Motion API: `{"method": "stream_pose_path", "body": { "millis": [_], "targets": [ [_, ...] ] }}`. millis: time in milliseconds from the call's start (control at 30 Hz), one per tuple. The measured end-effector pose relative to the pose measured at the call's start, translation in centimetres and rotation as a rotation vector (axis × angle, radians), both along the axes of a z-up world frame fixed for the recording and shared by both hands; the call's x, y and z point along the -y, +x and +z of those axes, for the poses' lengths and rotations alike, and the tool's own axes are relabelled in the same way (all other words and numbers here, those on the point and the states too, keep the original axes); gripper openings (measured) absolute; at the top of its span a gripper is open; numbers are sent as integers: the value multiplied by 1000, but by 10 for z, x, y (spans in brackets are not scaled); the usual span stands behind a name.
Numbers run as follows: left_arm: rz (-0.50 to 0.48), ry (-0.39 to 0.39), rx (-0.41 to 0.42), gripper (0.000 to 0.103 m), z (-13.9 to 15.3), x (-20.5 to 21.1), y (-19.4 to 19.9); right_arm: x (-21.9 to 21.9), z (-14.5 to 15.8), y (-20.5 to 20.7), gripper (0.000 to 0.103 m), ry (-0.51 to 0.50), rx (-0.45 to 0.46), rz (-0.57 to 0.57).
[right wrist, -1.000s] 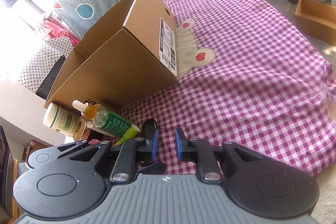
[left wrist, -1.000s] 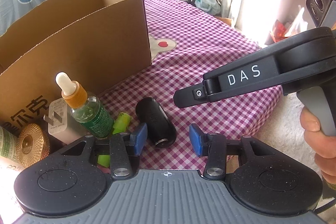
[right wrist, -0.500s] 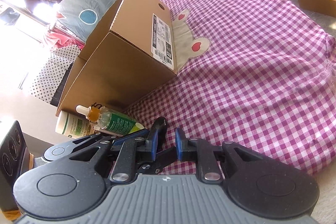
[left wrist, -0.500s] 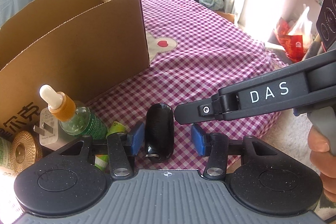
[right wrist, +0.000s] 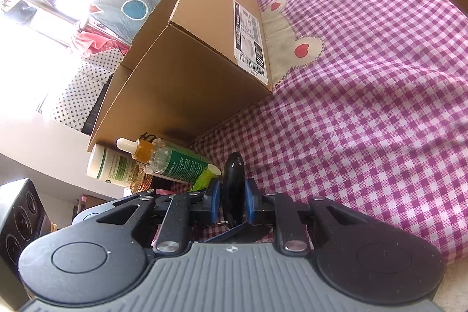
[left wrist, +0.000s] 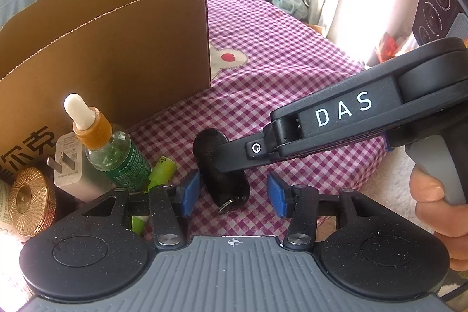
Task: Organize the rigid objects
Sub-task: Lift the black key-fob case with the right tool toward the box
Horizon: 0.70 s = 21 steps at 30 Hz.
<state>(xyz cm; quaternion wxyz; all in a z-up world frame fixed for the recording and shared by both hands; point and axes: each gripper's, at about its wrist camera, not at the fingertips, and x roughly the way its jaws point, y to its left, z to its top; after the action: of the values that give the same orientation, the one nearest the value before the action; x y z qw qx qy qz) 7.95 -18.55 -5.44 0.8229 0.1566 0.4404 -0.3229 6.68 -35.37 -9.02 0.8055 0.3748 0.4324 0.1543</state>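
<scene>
A black oblong object (left wrist: 219,177) lies on the checked cloth in front of an open cardboard box (left wrist: 117,48). My right gripper (right wrist: 231,199) has its blue pads on either side of the black object (right wrist: 232,180) and looks shut on it. In the left wrist view the right gripper (left wrist: 231,154) reaches in from the right over the object. My left gripper (left wrist: 231,193) is open, its blue pads wide apart around the object's near end, not touching it.
A dropper bottle (left wrist: 114,148), a white plug adapter (left wrist: 73,168), a gold-lidded jar (left wrist: 29,203) and a green tube (left wrist: 161,170) crowd the box's front left. A white bottle (right wrist: 111,165) lies beside them. The purple checked cloth (right wrist: 365,107) stretches right.
My right gripper has come down from above and closed its pads on the black object. My left gripper has stayed open around the object's near end.
</scene>
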Motion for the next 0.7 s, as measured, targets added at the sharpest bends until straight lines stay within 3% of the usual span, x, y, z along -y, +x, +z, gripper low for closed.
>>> {"method": "stream_pose_path", "body": {
  "millis": [167, 433, 567, 700],
  "targets": [
    [-5, -17, 5, 49, -1, -1, -1, 0, 4, 1, 20, 30, 36, 15],
    [0, -36, 7, 49, -1, -2, 2, 0, -8, 9, 20, 6, 9, -7],
    [6, -45, 2, 49, -1, -4, 4, 2, -6, 9, 19, 48, 47, 6],
    [8, -47, 7, 49, -1, -4, 4, -2, -5, 14, 19, 4, 56, 13]
  ]
}}
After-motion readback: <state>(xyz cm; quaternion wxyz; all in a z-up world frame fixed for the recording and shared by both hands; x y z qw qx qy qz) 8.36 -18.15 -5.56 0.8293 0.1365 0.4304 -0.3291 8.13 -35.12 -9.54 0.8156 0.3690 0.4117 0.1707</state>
